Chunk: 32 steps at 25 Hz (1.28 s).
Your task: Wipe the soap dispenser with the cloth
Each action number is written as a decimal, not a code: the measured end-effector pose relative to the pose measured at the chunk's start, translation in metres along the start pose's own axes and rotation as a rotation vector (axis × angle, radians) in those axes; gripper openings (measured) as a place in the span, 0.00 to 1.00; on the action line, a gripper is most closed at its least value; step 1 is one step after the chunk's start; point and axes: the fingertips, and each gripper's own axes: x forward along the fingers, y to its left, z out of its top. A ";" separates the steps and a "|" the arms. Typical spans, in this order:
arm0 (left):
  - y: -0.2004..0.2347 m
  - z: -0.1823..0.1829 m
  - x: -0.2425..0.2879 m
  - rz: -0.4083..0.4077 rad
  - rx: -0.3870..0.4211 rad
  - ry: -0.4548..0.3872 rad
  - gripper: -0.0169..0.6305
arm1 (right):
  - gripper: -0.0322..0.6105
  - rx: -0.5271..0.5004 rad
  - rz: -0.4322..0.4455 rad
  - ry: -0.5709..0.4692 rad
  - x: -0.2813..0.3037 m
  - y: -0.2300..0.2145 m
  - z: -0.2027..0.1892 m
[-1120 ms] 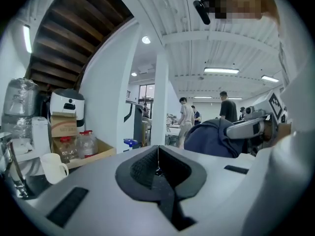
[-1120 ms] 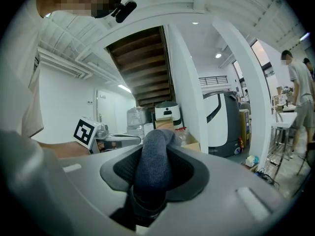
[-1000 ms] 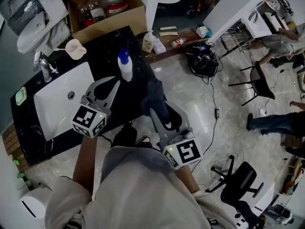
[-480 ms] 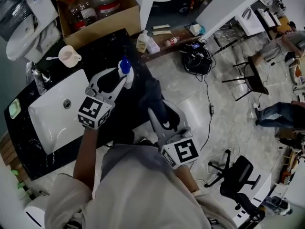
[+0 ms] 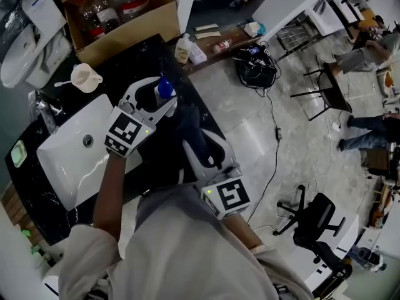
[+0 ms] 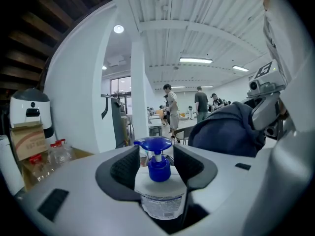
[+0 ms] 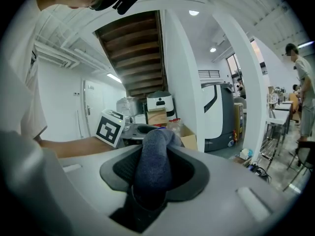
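The left hand-held gripper (image 6: 156, 154) has just been opening. The soap dispenser (image 6: 160, 193) stands between its half-wide jaws, by the counter (image 5: 122, 64) edge. Just to its right, the right hand-held gripper (image 7: 153, 167) squeezes the blue cloth (image 7: 156, 149).

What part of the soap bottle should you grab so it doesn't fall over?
Grip the bottle by its white body, below the blue pump, coming in level from the near edge of the counter. It stands upright, and the body is its widest part; the pump is thin and probably would press down. The left gripper, whose jaws have just been opening, has it between them, not squeezing yet.
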 end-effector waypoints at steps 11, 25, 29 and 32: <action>0.003 -0.003 0.010 0.014 -0.006 0.022 0.24 | 0.25 0.077 -0.107 0.017 0.036 -0.020 -0.023; 0.018 -0.006 -0.008 0.195 -0.155 0.060 0.24 | 0.25 0.073 -0.104 0.020 0.077 -0.032 -0.027; 0.018 -0.010 -0.013 0.186 -0.169 0.067 0.24 | 0.25 0.068 -0.116 0.027 0.084 -0.038 -0.028; 0.018 -0.011 -0.016 0.176 -0.188 0.068 0.24 | 0.25 0.070 -0.139 0.028 0.089 -0.047 -0.027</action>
